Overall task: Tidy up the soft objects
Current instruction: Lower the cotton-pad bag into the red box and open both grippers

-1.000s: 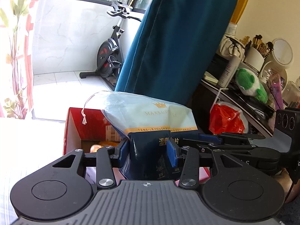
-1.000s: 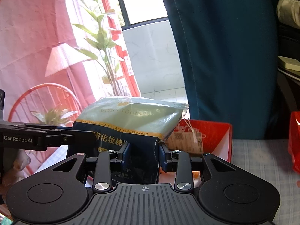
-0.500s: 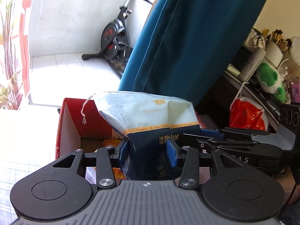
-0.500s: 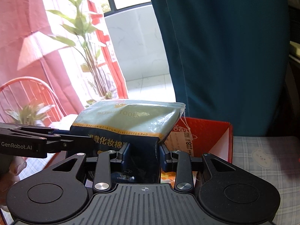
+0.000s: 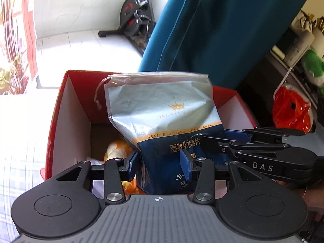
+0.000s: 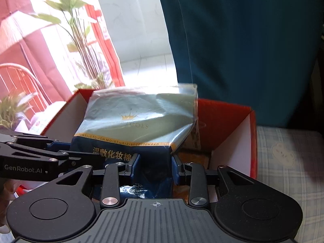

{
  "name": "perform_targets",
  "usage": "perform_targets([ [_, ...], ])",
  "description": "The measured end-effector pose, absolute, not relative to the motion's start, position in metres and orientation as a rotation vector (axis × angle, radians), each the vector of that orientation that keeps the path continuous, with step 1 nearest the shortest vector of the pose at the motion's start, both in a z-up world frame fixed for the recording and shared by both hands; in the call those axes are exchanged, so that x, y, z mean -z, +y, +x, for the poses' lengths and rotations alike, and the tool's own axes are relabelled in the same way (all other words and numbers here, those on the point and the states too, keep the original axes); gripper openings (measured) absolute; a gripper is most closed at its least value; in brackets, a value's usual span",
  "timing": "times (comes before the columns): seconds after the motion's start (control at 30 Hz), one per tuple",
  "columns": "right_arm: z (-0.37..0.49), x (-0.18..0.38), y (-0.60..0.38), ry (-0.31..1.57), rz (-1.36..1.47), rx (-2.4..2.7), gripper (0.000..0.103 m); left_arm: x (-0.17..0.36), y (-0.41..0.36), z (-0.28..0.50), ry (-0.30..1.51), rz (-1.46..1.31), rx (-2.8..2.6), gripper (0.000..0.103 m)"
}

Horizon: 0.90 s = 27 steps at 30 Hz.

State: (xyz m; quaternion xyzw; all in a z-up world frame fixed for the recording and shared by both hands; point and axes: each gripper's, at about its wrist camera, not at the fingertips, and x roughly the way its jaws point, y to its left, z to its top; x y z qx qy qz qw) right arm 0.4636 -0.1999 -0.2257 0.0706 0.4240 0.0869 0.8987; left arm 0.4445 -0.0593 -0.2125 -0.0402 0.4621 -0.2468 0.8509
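1. Left wrist view: the left gripper point(image 5: 161, 160) has its blue pads pressed against both sides of the dark lower part of a cotton pad bag point(image 5: 164, 117) — the jaws stand only as far apart as the squeezed bag allows.
2. The bag stands roughly upright, its pale blue top with a gold crown uppermost and a clear drawstring band across the very top; a thin cord point(image 5: 97, 95) hangs off the upper left corner.
3. The bag is over the open red box point(image 5: 60, 121), whose inner walls are white. Whether its bottom touches the box floor cannot be told, since the gripper body hides it.
4. Inside the box, low and left of the bag, lies an orange and white packet point(image 5: 117, 151).
5. Right wrist view: the right gripper point(image 6: 155, 168) likewise pinches the navy lower part of the bag point(image 6: 139, 119) between its pads, narrowly open and clamped on the package.
6. Each gripper shows in the other's camera — the right one enters the left view from the right side point(image 5: 263, 154), the left one enters the right view from the left point(image 6: 36, 158), both meeting the bag at its lower part.
7. The box point(image 6: 232, 141) sits on a pale checked cloth point(image 6: 287, 158).
8. Behind the box hangs a teal curtain point(image 5: 222, 30); an exercise bike point(image 5: 135, 18) stands on the white tiled floor beyond, and an orange plastic bag point(image 5: 291, 111) hangs at the right.
9. A green plant point(image 6: 68, 20) stands against red drapery in the right wrist view.
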Motion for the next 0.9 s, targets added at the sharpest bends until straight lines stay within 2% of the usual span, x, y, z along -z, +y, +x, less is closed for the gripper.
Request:
perform_targets([
  [0.37,0.469,0.241,-0.199,1.056,0.179,-0.212,0.030,0.215,-0.056,0.452,1.052,-0.071,0.515,0.048],
  [0.63,0.466,0.238,-0.201,1.064,0.196,-0.225,0.033,0.211,-0.054,0.450,1.036,-0.065,0.512,0.050],
  [0.7,0.460,0.235,-0.200,1.024,0.167,-0.197,0.036,0.207,-0.053,0.447,1.008,-0.046,0.501,0.058],
  [0.9,0.441,0.220,-0.190,0.927,0.037,-0.175,0.039,0.185,-0.048,0.427,0.915,0.003,0.479,0.071],
])
